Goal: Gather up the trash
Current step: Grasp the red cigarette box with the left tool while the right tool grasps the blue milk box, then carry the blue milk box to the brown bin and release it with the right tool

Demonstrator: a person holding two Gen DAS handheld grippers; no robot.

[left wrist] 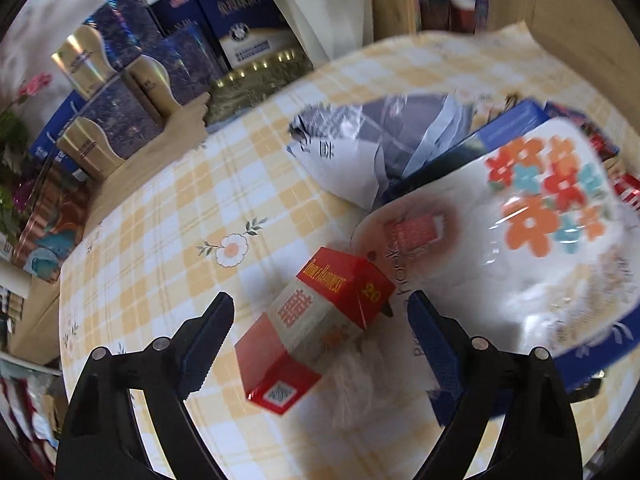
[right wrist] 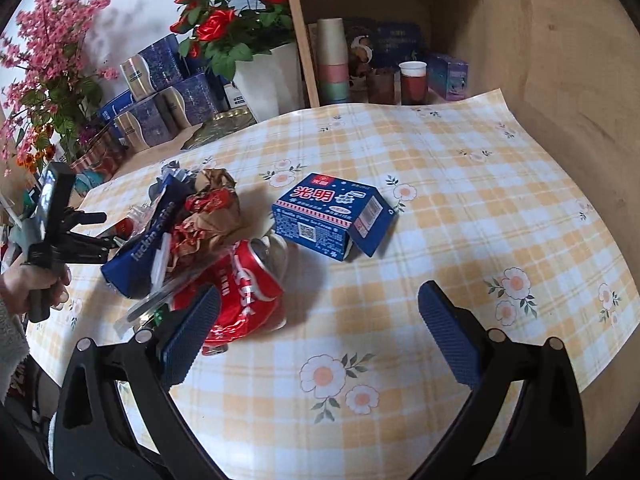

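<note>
Left gripper [left wrist: 320,320] gapes around a red cigarette pack [left wrist: 316,330]: light, crushable; grip its 2 long sides. Right gripper [right wrist: 320,316] released.

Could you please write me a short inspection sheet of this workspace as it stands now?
Surface: checked floral tablecloth, lying flat.
Job's things: crushed red can, blue carton, brown wrapper, dark blue bag in one heap; red cigarette pack beside a floral plastic bag.
Clutter: gift boxes, flower pot.
Grippers: left claw open around the pack; right claw open, empty.
Cables: nothing seen.
Surroundings: wooden shelf with cups.
</note>
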